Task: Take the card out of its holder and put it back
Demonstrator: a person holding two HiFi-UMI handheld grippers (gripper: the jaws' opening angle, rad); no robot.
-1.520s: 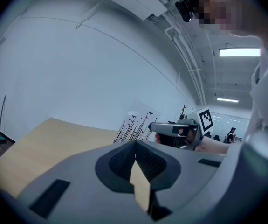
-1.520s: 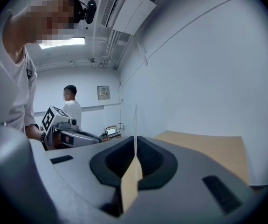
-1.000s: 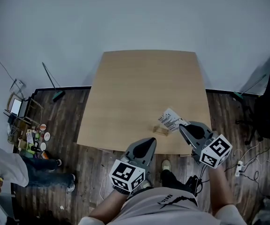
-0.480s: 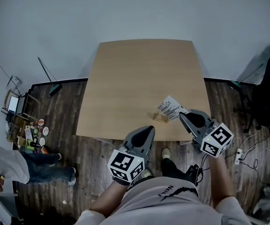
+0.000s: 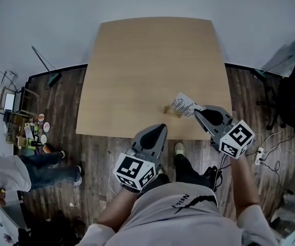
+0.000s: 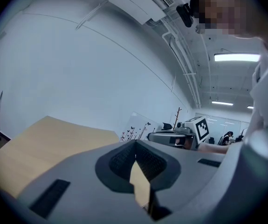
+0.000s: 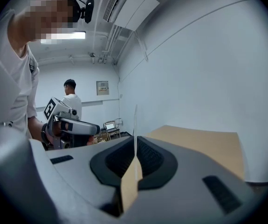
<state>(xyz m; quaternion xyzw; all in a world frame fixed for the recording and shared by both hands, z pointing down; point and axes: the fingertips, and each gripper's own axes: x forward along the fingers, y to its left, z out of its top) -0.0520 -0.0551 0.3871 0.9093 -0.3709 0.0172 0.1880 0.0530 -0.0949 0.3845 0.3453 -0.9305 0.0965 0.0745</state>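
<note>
Light: bright, even, diffuse. A white ceiling strip light (image 6: 236,57) glows at the upper right of the left gripper view, and a second strip light (image 7: 64,35) at the upper left of the right gripper view. The pale wooden bench (image 5: 147,60) is evenly lit. Both gripper views show fisheye bending and black corners. The grey plastic left gripper (image 6: 134,146), close to the lens, is soft.

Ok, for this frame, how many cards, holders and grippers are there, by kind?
Card: 1, clamped in the right gripper
Holder: 1, on the table
Grippers: 2, with the left gripper shut and empty
Total: 4
</note>
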